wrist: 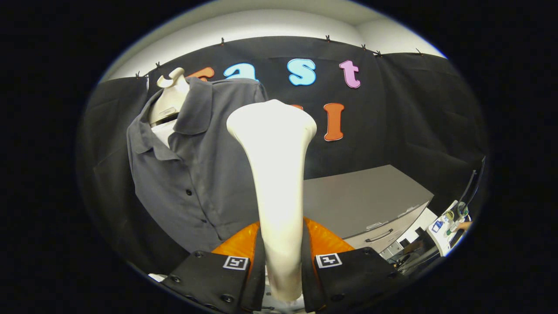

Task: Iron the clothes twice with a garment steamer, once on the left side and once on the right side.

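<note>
Gripper (282, 257) clamped on cream garment steamer (274, 174) handle between fingers; grey shirt (192, 174) on mannequin (171, 98) ahead-left; grey cabinet (362, 200) ahead-right.

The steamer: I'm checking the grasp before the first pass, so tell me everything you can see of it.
The steamer is a smooth cream-white wand, plastic by its look, with a slim handle that flares into a broad rounded head at the top. It stands upright between the fingers of the hand-held gripper, which press on its handle from both sides. Its head is next to the grey shirt on the mannequin; whether they touch cannot be told.
</note>
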### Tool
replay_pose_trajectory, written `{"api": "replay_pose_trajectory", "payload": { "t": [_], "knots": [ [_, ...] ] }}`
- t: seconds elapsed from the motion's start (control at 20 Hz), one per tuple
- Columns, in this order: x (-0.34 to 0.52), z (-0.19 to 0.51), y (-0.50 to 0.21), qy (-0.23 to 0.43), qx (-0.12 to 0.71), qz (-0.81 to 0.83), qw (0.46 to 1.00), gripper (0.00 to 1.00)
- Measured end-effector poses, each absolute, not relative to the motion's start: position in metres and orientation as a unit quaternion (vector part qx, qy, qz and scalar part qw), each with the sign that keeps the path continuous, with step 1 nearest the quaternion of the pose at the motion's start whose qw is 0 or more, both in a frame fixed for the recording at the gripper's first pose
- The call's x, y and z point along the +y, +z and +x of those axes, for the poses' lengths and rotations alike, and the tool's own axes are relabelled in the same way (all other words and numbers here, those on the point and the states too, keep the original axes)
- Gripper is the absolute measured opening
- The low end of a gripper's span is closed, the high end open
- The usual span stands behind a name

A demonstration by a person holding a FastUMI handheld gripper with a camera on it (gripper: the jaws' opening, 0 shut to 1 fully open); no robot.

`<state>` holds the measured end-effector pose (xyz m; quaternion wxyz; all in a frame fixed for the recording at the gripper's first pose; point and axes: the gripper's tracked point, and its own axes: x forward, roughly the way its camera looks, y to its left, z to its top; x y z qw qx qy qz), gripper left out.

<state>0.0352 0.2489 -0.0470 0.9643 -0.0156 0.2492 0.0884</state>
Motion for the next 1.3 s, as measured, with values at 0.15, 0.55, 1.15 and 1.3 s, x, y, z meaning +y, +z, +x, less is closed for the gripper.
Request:
{"api": "replay_pose_trajectory", "payload": {
  "t": [0.15, 0.55, 1.15, 1.3],
  "knots": [
    [0.278, 0.031, -0.050, 0.105, 0.249, -0.024, 0.963, 0.42],
    [0.326, 0.042, -0.078, 0.118, 0.272, -0.043, 0.954, 0.42],
    [0.330, 0.056, -0.126, 0.112, 0.311, -0.048, 0.943, 0.42],
    [0.328, 0.053, -0.140, 0.111, 0.321, -0.047, 0.939, 0.42]
  ]
}}
